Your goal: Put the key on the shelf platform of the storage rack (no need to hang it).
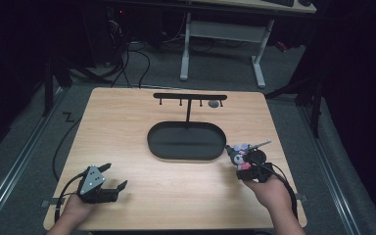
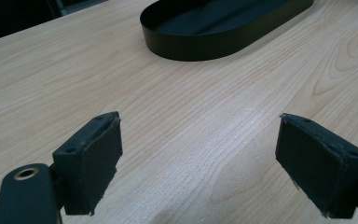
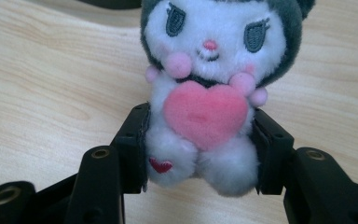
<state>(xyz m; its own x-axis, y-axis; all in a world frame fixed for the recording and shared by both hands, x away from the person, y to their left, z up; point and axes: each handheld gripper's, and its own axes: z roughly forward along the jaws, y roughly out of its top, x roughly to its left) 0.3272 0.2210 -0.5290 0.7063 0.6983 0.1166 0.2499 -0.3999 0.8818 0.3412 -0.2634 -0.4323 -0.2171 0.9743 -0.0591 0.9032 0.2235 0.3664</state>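
The right gripper has its 2 jaws closed on the soft toy's lower body, head poking beyond them. Keep that squeeze even, probably lifting toward the stand. The left gripper gapes wide, holding nothing, tray ahead.

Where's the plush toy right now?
The plush toy is clamped in the right gripper, at the table's right side in the high view, just right of the black oval tray.
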